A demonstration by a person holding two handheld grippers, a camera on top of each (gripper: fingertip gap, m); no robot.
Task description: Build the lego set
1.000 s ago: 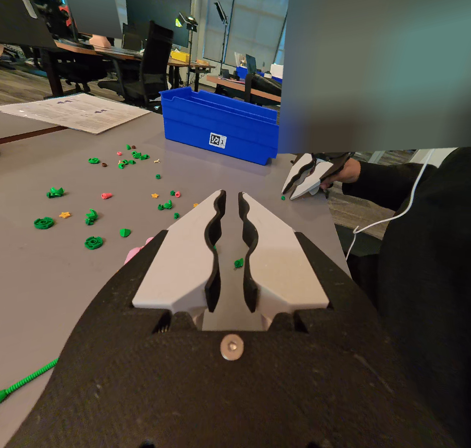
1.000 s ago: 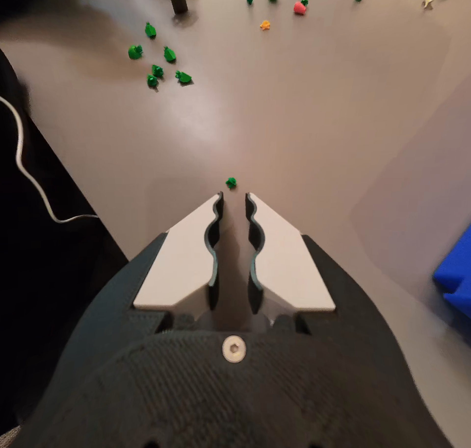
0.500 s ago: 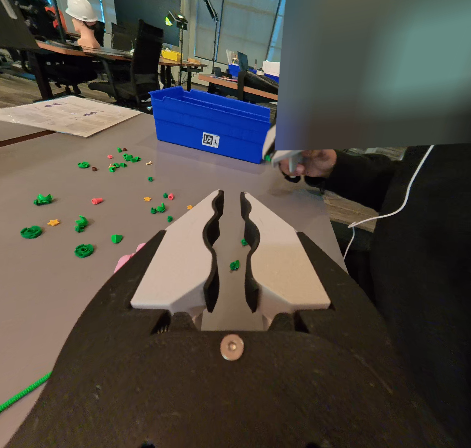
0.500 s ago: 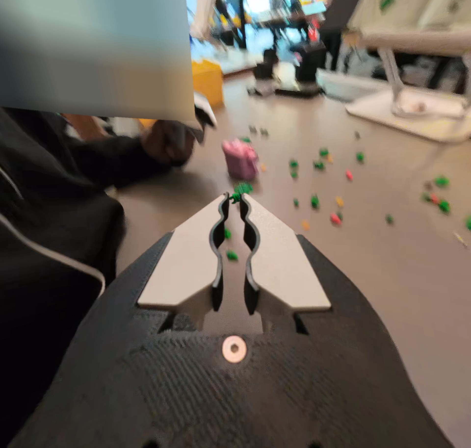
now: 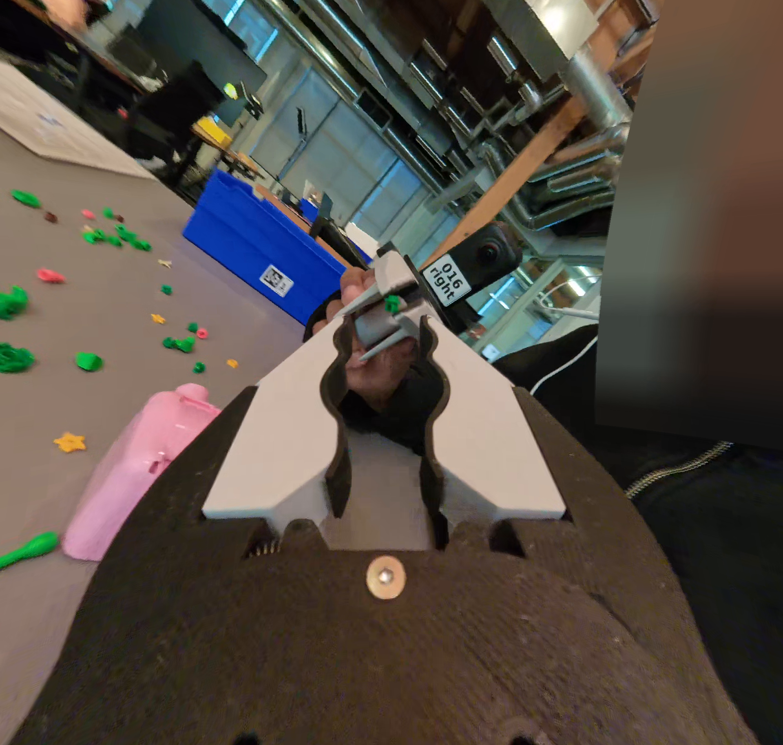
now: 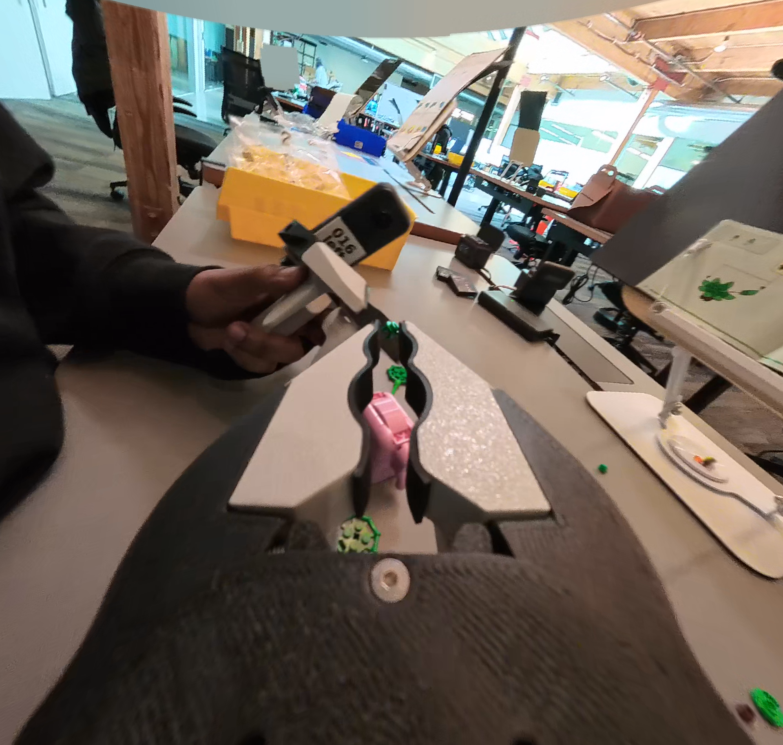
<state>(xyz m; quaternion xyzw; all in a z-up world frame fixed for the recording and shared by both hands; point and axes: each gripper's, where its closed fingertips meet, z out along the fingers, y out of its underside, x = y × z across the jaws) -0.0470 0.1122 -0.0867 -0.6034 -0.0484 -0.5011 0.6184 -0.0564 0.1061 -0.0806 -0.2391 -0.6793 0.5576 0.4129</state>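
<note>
The small green piece [image 6: 389, 326] is off the tabletop [image 5: 262, 335] now. A second ago it lay loose near the edge where the person sits, just ahead of the right tongs [image 6: 389, 330]. Now it sits pinched at the very tips of those tongs, raised into the air. The right tongs have swung up from pointing down at the surface to pointing across it, toward the left tongs [image 5: 385, 335]. The left tongs have tilted up too and face the right ones, tips close together. Their jaws stand spread and empty, wider apart than they were a second ago. We read this as the pick being done and a handover or regrasp being set up, with the left side opened to receive or steady the piece. We cannot say which. The grip on the piece is only at the tips and the piece is tiny, so it could twist or drop if the two tools bump each other. Below the raised tools, the pink block [image 5: 140, 462] lies on the tabletop near the person's edge, beside the left tool. A round green plate [image 6: 358, 534] lies close to it. The other loose pieces [image 5: 89, 361], green, pink and orange, are scattered farther out over the middle of the tabletop. The blue bin [image 5: 254, 233] stands beyond them toward the far edge.
</note>
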